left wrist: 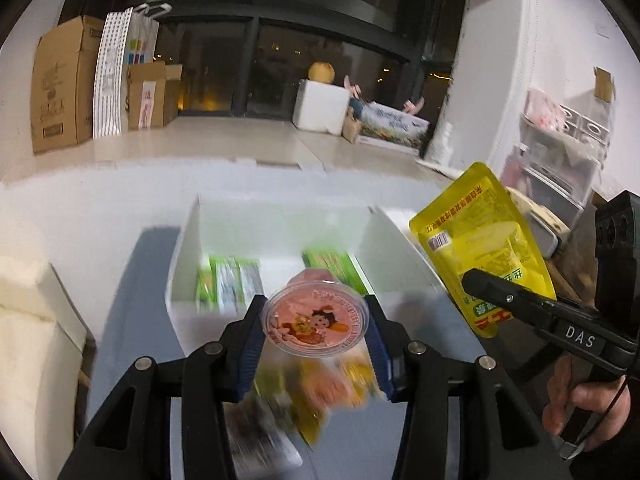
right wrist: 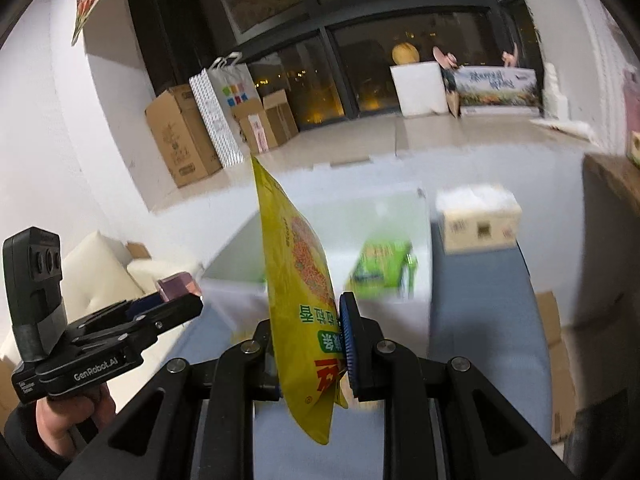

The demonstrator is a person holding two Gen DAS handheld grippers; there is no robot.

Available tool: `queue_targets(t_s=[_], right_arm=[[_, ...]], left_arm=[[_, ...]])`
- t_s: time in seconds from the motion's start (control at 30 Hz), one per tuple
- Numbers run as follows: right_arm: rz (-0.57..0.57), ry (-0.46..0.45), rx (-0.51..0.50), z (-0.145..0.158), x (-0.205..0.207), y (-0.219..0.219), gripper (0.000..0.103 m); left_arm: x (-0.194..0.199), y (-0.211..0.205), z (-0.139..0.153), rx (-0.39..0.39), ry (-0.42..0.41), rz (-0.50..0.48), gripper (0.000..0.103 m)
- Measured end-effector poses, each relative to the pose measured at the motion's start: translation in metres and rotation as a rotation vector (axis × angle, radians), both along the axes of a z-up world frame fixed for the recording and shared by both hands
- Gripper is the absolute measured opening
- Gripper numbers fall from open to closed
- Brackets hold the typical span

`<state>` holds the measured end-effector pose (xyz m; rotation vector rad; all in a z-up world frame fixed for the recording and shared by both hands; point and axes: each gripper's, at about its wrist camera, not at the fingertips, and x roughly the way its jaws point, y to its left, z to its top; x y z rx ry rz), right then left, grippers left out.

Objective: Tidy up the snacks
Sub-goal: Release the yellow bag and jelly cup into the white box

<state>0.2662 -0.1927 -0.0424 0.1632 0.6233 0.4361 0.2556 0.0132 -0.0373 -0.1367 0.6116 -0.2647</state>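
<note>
My left gripper (left wrist: 316, 320) is shut on a pink jelly cup (left wrist: 315, 322) with a cartoon lid, held in the air just in front of a white box (left wrist: 192, 240). The box holds green snack packs (left wrist: 228, 284). My right gripper (right wrist: 310, 344) is shut on a yellow snack pouch (right wrist: 298, 276), held upright above the blue table. The pouch also shows in the left wrist view (left wrist: 480, 240), right of the box, with the right gripper (left wrist: 472, 280) pinching its lower part. The left gripper (right wrist: 180, 300) appears at the left in the right wrist view.
Several loose snack packs (left wrist: 320, 396) lie blurred on the blue table (left wrist: 136, 300) under my left gripper. A cream carton (right wrist: 478, 220) stands right of the white box (right wrist: 420, 208). A cream sofa (left wrist: 32, 340) is at the left. Cardboard boxes (left wrist: 60, 84) stand by the far wall.
</note>
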Motion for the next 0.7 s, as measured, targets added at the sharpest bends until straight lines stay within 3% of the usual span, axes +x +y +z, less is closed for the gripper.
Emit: queue_targets(t_s=[0.13, 0.3, 0.33, 0.37, 0.4, 0.43, 0.7], right_arm=[[-0.01, 0.023, -0.023, 0.004, 0.047, 0.012, 0.024], [-0.05, 0.048, -0.11, 0.0, 0.088, 0.023, 0.025], [-0.066, 0.051, -0.139, -0.001, 0.093, 0.023, 0.039], [-0.093, 0.076, -0.166, -0.002, 0.099, 0.023, 0.08], [-0.114, 0.091, -0.156, -0.003, 0.102, 0.019, 0.098], [-0.116, 0.077, -0.13, -0.001, 0.101, 0.015, 0.103], [-0.147, 0.048, -0.116, 0.002, 0.084, 0.008, 0.103]], left_arm=[[0.045, 0.004, 0.015, 0.048, -0.011, -0.001, 0.052], [0.09, 0.005, 0.004, 0.085, 0.041, 0.001, 0.053], [0.095, 0.005, -0.001, 0.089, 0.058, 0.001, 0.068], [0.099, 0.005, -0.005, 0.102, 0.065, 0.011, 0.082], [0.1, 0.006, -0.008, 0.119, 0.053, 0.031, 0.103], [0.098, 0.008, -0.009, 0.118, 0.026, 0.036, 0.103], [0.083, 0.022, -0.016, 0.064, 0.043, 0.018, 0.103]])
